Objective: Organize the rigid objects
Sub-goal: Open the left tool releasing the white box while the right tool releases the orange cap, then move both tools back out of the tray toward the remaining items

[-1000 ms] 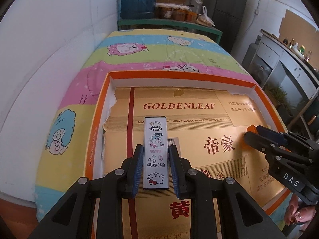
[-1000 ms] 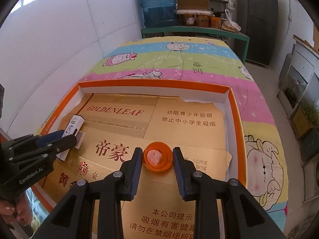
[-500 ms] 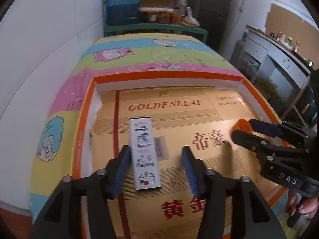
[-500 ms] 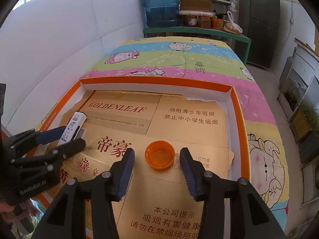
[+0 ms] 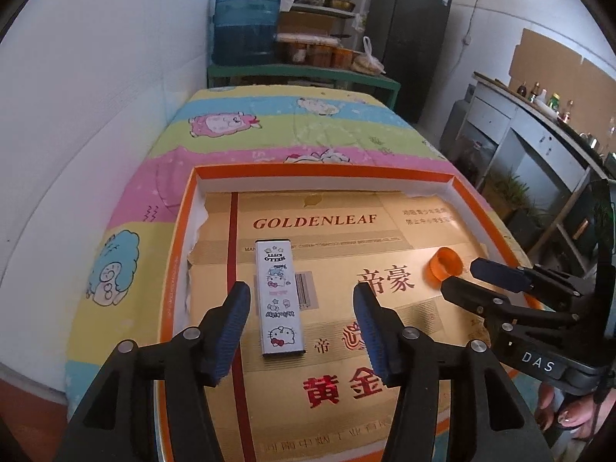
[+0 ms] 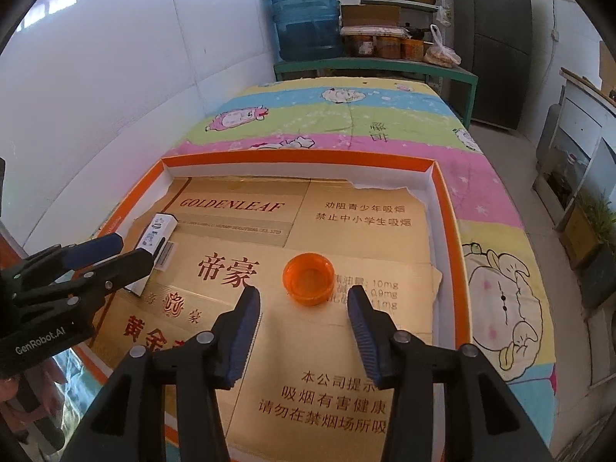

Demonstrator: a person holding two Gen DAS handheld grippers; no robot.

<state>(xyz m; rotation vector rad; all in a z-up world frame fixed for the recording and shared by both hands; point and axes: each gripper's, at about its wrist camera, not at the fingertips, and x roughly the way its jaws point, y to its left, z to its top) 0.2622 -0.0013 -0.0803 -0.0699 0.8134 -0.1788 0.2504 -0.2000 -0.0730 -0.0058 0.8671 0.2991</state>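
Okay, left gripper (image 5: 302, 321): jaws spread wide, holding nothing; blue ribbed pads (image 5: 231, 327) stand either side of the near end of the box, not touching it.
Right gripper (image 6: 304, 317): jaws spread wide, holding nothing; cap lies just past the fingertips, centred in the gap, apart from both pads.
Hello Kitty box (image 5: 280, 296): long white rectangular box, cartoon prints and lettering on top, lying flat on the cardboard, long axis pointing away from the left gripper; nearer the left pad than the right one. In the right wrist view (image 6: 156, 236) its near end is hidden behind the left gripper's fingers.
Orange cap (image 6: 308, 278): round, translucent orange, open side up, flat on the cardboard on the tray's right half, well apart from the box. In the left wrist view (image 5: 444, 265) it sits just beyond the right gripper's fingertips.
Cardboard sheet (image 6: 346, 346): gold, flattened, red "GOLDENLEAF" and Chinese print, torn edges, lining the tray floor.
Tray (image 6: 448, 238): shallow, orange rim, white inner walls.
Blanket (image 5: 292, 131): pastel striped cartoon print under the tray.
In the way: nothing between either claw and its item.
Background: blue water jug (image 6: 306, 19) on a green shelf, dark fridge (image 6: 496, 38) beyond.
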